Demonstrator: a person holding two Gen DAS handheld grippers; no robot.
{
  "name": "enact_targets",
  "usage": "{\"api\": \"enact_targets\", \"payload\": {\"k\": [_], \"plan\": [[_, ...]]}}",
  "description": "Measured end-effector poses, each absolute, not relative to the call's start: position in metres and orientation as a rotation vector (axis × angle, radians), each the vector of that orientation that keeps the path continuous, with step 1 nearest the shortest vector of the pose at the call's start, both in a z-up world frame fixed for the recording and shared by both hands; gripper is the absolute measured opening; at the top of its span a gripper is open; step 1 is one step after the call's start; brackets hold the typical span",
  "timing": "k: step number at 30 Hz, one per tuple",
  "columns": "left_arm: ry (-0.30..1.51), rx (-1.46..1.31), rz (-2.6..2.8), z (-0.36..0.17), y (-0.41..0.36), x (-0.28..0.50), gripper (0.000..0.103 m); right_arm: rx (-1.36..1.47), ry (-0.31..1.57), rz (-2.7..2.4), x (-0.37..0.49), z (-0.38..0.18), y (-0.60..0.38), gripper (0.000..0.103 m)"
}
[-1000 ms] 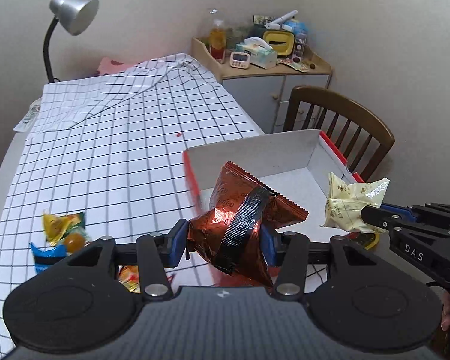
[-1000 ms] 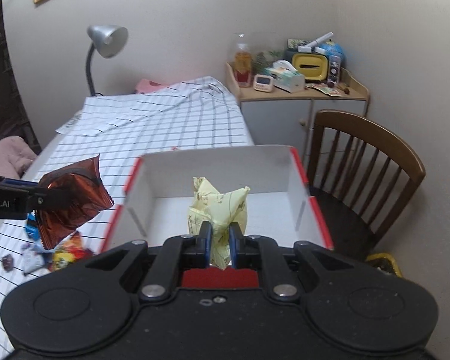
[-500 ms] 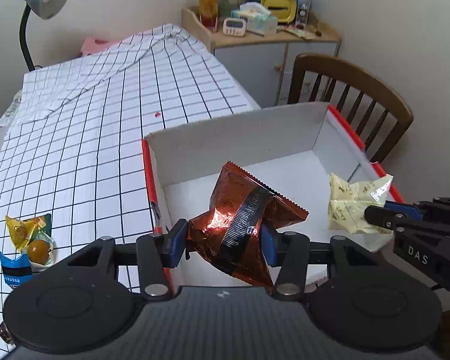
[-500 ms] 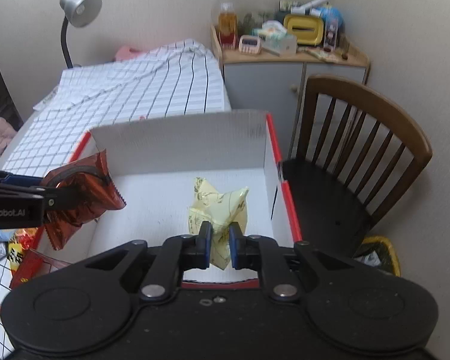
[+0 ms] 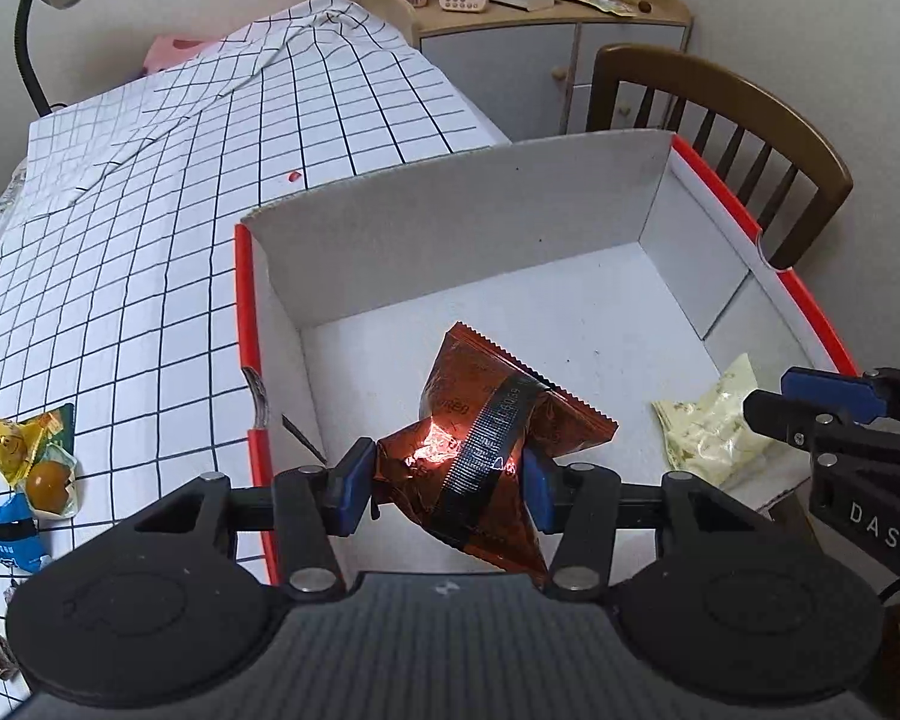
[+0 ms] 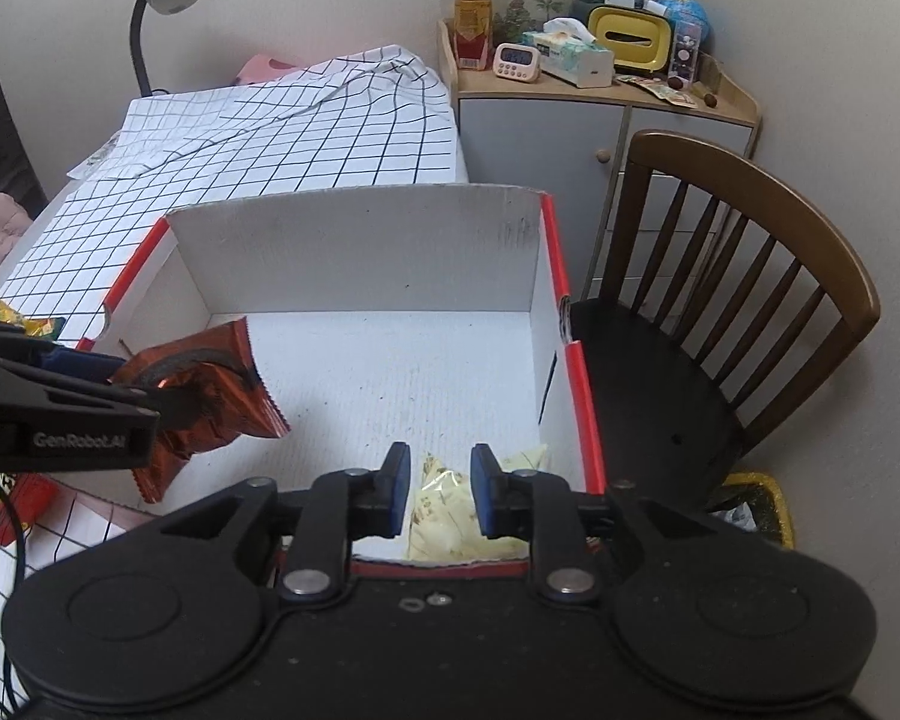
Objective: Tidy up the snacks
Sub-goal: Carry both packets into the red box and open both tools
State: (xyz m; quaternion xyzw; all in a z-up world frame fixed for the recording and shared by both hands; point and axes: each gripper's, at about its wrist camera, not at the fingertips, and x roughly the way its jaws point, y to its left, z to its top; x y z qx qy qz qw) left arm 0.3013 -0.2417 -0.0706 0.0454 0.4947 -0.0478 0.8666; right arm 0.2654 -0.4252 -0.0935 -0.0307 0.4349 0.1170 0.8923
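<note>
Now we hold crinkly red-brown foil snack bag (image 5: 480, 438) clamped in left gripper (image 5: 444, 489) over white cardboard box with red rim (image 5: 450, 252). Right gripper (image 6: 433, 491) jaws opening, pale yellow snack packet (image 6: 444, 507) loose between, on box floor. Risk: foil bag dropped early snags near wall, spills onto checked tablecloth (image 5: 150, 192).

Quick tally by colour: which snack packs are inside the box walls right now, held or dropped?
Brown foil pack, held by the left gripper over the box: 1
Pale yellow pack, under the opening right gripper: 1
Total: 2
</note>
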Motion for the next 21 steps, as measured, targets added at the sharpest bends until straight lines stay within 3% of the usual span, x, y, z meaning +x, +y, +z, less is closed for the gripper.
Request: {"api": "enact_targets", "payload": {"k": [2, 7, 21], "plan": [[1.037, 0.093, -0.099, -0.072, -0.242, 0.300, 0.051, -0.056, 0.899, 0.249, 0.264, -0.092, -0.426, 0.026], [1.027, 0.091, -0.099, -0.069, -0.241, 0.295, 0.059, -0.036, 0.876, 0.272, 0.258, -0.085, -0.427, 0.043], [0.935, 0.036, -0.120, -0.025, -0.225, 0.255, 0.062, -0.019, 0.787, 0.332, 0.229, -0.046, -0.424, 0.060]]}}
